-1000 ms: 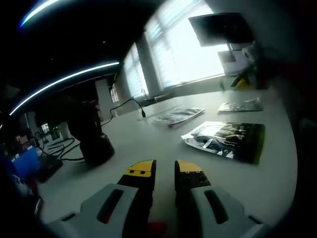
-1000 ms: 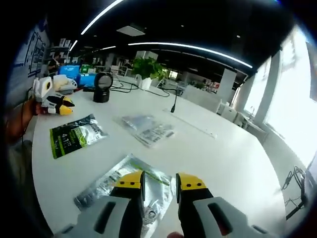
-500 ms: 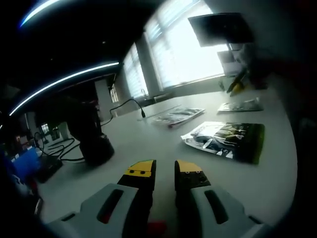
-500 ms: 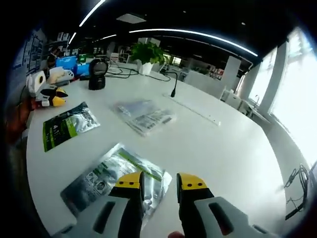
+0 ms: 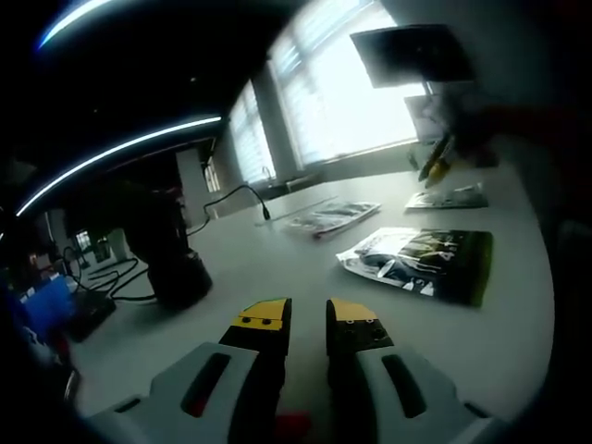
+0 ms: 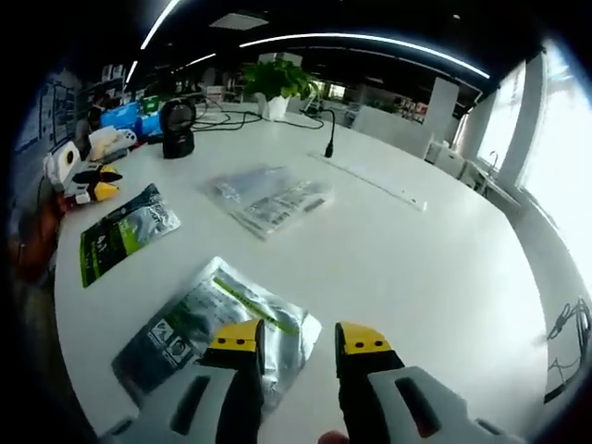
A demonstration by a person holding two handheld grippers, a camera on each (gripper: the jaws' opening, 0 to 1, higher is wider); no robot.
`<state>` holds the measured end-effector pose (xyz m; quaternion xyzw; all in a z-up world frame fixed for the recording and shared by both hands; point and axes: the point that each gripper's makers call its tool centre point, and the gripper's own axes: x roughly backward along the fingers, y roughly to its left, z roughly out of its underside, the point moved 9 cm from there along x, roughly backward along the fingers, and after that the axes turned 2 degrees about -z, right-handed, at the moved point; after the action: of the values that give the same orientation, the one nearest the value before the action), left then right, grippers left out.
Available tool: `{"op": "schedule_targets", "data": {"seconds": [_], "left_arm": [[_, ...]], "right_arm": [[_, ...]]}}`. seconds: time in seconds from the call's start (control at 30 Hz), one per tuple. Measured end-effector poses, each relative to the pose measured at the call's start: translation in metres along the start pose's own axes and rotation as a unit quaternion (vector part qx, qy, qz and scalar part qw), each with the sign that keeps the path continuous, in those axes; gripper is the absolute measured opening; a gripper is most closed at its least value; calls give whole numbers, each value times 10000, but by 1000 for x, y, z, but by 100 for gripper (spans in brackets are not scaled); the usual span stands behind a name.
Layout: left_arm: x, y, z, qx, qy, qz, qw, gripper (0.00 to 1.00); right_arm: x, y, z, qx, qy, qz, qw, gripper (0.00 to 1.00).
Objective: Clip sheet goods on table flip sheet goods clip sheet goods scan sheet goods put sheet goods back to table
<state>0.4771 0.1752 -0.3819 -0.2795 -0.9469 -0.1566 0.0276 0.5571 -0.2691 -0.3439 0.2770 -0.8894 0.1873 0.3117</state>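
Three flat packets lie on the white table (image 6: pixel 435 268). A silver packet with a green stripe (image 6: pixel 213 319) is just ahead of my right gripper (image 6: pixel 298 339), whose yellow-tipped jaws stand open above its near edge with nothing between them. A green and silver packet (image 6: pixel 125 231) lies to the left, and clear packets (image 6: pixel 268 196) further off. In the left gripper view the green and silver packet (image 5: pixel 425 262) lies ahead to the right, the clear packets (image 5: pixel 333 217) beyond it, the striped packet (image 5: pixel 449 197) far right. My left gripper (image 5: pixel 308 313) hovers low over bare table, jaws slightly apart, empty.
A black scanner on a stand (image 5: pixel 171 250) with cables stands left of my left gripper; it appears as (image 6: pixel 176 131) in the right gripper view. A gooseneck microphone (image 6: pixel 328 129), a potted plant (image 6: pixel 276 85) and blue boxes (image 6: pixel 139 116) sit at the far side.
My right gripper has moved forward and lower toward the striped silver packet, which now lies closer under its jaws. The left gripper has stayed put.
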Motion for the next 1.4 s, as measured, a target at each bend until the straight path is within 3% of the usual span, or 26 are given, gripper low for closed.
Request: {"op": "schedule_targets", "data": {"seconds": [0.5,0.8,0.9,1.4], "left_arm": [[2,-1,-1,22,-33,18,10000,8],[2,-1,-1,20,-24,15,10000,8],[3,-1,-1,22,-27,13,10000,8],[3,-2,-1,-12,-24,21,10000,8]], "right_arm": [[-6,2,-8,182,546,-253,9980,32],[-18,4,-15,490,1312,-457,9891,33],[-22,6,-16,463,1575,-539,9850,29],[-29,-3,-19,379,1725,-779,9812,31]]}}
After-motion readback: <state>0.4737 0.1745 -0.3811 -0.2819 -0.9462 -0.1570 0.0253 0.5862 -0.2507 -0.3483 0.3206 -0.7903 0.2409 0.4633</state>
